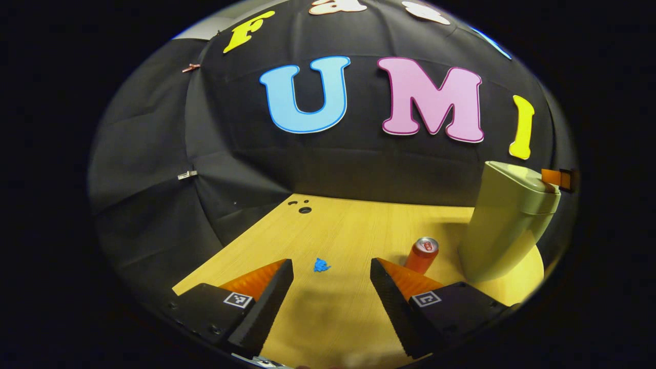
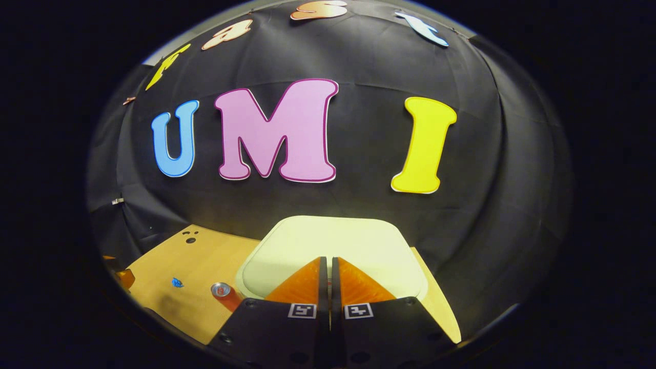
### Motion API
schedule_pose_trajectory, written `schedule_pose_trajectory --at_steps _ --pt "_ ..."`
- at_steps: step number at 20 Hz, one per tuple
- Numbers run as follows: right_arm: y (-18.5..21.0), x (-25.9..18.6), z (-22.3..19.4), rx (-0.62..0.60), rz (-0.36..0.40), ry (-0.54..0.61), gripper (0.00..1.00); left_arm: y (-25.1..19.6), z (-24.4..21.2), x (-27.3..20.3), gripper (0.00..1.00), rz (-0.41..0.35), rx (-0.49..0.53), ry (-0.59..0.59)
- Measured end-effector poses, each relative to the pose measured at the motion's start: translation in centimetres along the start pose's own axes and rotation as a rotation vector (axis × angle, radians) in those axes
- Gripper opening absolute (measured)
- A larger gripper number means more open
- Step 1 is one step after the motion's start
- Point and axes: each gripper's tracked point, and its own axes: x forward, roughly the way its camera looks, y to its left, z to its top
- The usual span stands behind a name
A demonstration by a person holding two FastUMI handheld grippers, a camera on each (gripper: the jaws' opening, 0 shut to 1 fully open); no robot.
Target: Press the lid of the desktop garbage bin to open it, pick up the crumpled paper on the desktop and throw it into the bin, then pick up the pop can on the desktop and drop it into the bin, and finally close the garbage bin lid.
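The right gripper (image 2: pixel 329 266), jaws closed together and empty, sits over the shut lid (image 2: pixel 328 246) of the garbage bin (image 1: pixel 505 220), hiding its contents. The left gripper (image 1: pixel 332 271), jaws wide, faces the crumpled paper (image 1: pixel 321 265) on the counter (image 1: pixel 348 225); the pop can (image 1: pixel 422 254) stands upright beside the bin, its base hidden by a jaw.

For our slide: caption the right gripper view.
Closed tongs poised over the shut bin lid; can and paper wait.
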Motion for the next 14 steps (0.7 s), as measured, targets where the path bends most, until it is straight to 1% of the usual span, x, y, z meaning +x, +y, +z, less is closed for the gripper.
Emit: schedule_pose_trajectory --at_steps 2,7,11,14 --pt "0.2 -0.8 0.3 0.027 -0.011 0.007 0.05 0.3 0.0 0.1 0.97 -0.020 0.008 -0.003" --pt "0.8 -4.3 3.0 0.017 -0.070 -0.067 0.05 1.7 -1.0 0.9 0.97 -0.070 -0.020 0.001" --pt "1.6 -6.5 2.0 0.005 -0.088 -0.051 0.05 3.6 -2.5 1.5 0.96 -0.078 -0.037 0.022" --pt "1.8 -7.5 0.6 0.042 -0.106 -0.025 0.05 5.4 -3.2 2.1 0.97 -0.072 -0.053 0.041"
